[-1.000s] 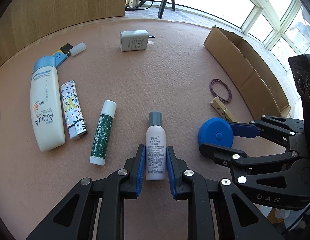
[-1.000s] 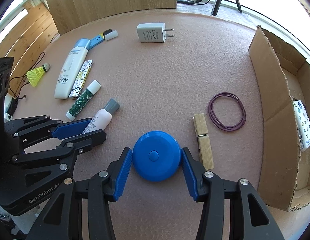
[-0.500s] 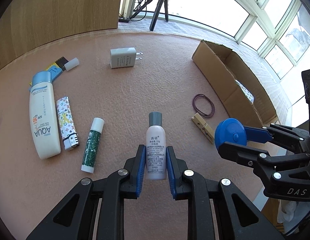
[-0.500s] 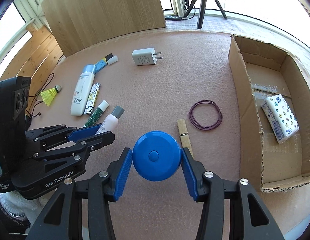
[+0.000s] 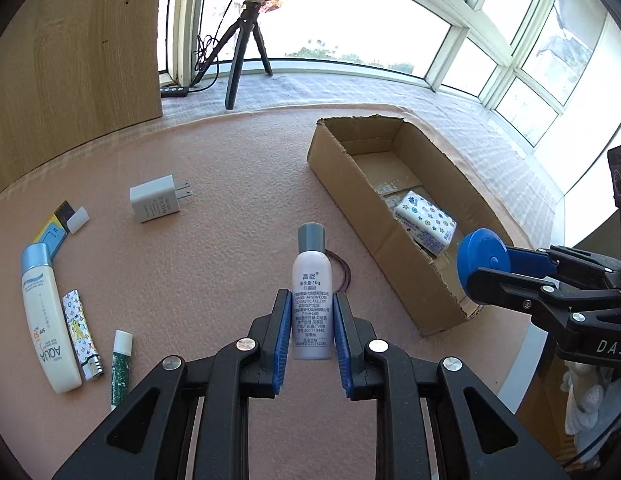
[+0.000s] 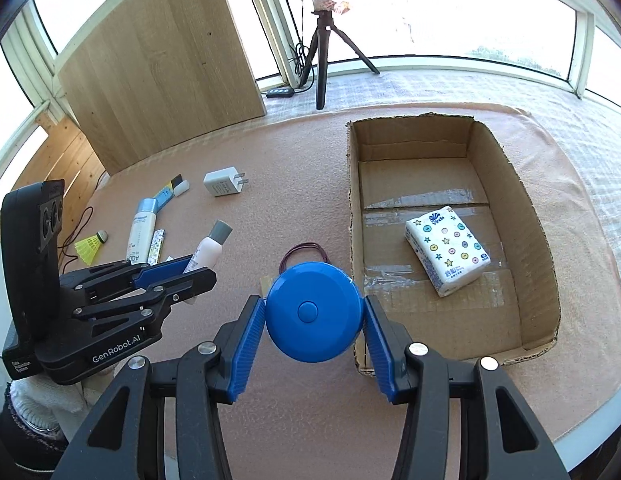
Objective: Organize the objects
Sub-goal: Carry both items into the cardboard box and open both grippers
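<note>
I am pinching a small bottle (image 5: 311,292) low on its body in my left gripper (image 5: 311,338); it looks light, smooth, likely slippery. My right gripper (image 6: 313,322) is clamping a hard blue disc (image 6: 313,311) across its rim, beside the cardboard box (image 6: 352,200).

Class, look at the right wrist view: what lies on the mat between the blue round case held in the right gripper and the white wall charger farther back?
Only bare pink mat lies between the blue round case and the white wall charger, as the right wrist view shows.

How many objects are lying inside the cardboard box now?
1: a tissue pack lies on the floor of the cardboard box. The near wall may hide a little of the floor.
</note>
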Demonstrator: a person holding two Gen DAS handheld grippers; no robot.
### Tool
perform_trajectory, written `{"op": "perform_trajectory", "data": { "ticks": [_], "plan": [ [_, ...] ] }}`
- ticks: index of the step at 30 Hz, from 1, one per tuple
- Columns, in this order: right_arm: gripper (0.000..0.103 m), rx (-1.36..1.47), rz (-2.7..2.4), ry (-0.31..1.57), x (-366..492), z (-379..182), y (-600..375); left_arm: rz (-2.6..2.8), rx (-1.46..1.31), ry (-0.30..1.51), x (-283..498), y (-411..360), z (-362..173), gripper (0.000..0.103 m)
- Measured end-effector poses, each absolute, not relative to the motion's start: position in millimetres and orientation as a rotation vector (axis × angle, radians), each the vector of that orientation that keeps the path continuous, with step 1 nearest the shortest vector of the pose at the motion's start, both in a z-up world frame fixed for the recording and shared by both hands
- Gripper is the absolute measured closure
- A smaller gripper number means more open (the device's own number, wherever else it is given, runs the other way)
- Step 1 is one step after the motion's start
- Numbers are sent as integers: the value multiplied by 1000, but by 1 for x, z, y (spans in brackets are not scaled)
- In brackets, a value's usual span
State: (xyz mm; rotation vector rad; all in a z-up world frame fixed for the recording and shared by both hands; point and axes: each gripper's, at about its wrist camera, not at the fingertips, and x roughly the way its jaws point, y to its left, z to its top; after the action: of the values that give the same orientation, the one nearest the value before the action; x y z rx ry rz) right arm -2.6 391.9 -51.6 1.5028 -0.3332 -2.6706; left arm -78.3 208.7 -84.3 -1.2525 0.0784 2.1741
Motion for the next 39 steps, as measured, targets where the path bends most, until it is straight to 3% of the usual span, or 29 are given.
{"op": "perform_trajectory", "data": {
  "ticks": [19, 33, 34, 35, 37, 39],
  "plan": [
    [57, 1574, -2780, -405, -7, -68, 486, 2144, -1167, 159, -132, 341, -73, 81],
    [57, 1600, -2764, -409, -12, -78, 498, 2143, -1188, 201, -155, 382, -88, 81],
    [57, 1591, -2765, -403, -12, -77, 498, 2143, -1188, 196, -157, 382, -88, 77],
    [57, 1580, -2771, -397, -11, -76, 498, 2143, -1190, 191, -158, 382, -87, 63],
    [51, 1578, -2769, -387, -12, -74, 497, 2157, -1176, 181, -158, 380, -84, 50],
    [47, 1566, -2782, -378, -11, -72, 495, 2161, -1172, 177, -156, 376, -82, 50]
  ]
}}
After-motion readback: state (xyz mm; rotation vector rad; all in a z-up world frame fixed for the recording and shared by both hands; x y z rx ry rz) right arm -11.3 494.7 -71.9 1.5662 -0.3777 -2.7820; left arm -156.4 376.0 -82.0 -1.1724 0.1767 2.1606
